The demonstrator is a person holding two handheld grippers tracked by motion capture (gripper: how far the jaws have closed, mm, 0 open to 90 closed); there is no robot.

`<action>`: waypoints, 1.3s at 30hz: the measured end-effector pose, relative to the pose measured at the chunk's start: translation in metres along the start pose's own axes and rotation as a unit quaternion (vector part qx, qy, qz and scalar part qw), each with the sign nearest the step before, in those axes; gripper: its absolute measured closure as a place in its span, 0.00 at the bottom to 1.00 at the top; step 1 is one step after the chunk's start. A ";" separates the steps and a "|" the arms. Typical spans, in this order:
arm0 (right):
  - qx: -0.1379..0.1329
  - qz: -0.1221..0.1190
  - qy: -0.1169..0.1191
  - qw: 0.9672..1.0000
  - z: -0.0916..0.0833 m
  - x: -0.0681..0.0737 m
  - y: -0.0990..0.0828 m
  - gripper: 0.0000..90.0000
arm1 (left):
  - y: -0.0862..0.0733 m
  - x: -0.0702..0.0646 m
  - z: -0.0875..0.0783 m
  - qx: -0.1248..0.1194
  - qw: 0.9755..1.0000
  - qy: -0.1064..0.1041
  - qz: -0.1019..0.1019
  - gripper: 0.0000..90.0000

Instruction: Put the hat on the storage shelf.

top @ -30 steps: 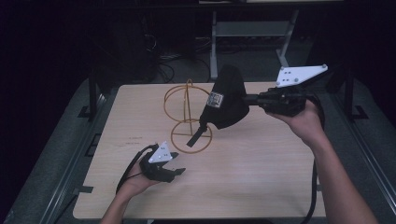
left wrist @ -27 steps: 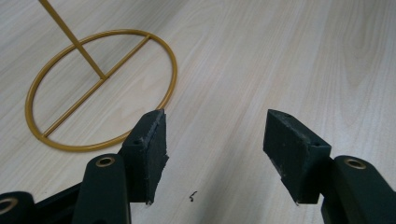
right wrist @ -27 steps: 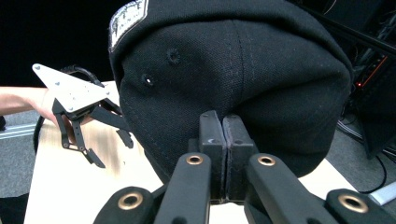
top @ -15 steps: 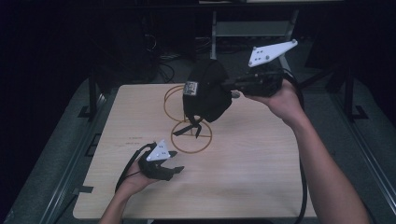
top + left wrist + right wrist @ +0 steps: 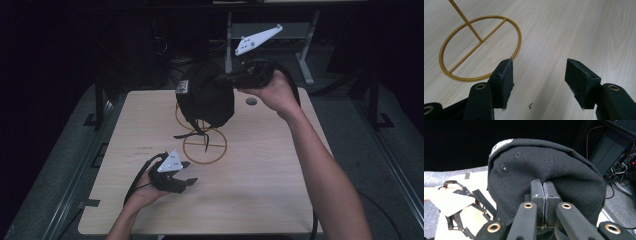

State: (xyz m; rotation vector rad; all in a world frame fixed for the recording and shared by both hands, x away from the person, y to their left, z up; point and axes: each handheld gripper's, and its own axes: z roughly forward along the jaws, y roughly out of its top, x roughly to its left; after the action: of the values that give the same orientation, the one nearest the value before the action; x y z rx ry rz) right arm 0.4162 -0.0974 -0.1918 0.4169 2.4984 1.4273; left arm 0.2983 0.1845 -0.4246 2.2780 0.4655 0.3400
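Note:
A black cap [image 5: 206, 100] with a small white label hangs in the air above the gold wire stand [image 5: 204, 144], its straps dangling toward the stand's ring base. My right gripper [image 5: 222, 78] is shut on the cap's fabric; in the right gripper view the jaws press together on the black cap [image 5: 544, 172]. My left gripper [image 5: 186, 179] rests low on the table near the front left, jaws open with nothing between them. In the left gripper view its pads [image 5: 504, 75] sit just in front of the gold ring base [image 5: 480, 46] and its slanted rod.
The light wooden table [image 5: 280, 170] has a small round hole near its back right. Dark metal rails run along both sides. A grey frame and cables stand behind the table in the dark.
My right hand has carried the cap left and upward, from right of the stand to above it. The left gripper has stayed where it was.

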 end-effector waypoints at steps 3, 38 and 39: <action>0.000 0.012 0.007 1.000 0.010 -0.003 0.004 0.99 | 0.000 -0.001 0.000 0.000 1.000 0.000 0.002 0.43; 0.007 0.091 -0.010 0.996 0.069 -0.017 -0.011 0.52 | 0.002 -0.006 0.000 -0.005 1.000 0.002 0.008 0.41; 0.006 0.093 -0.009 0.996 0.066 -0.017 -0.014 0.51 | 0.002 -0.007 0.000 -0.006 1.000 0.002 0.008 0.40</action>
State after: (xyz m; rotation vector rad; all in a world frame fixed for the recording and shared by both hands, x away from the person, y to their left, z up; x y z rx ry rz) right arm 0.4531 -0.0574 -0.2361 0.6766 2.5114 1.4666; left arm 0.2929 0.1805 -0.4237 2.2707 0.4456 0.3535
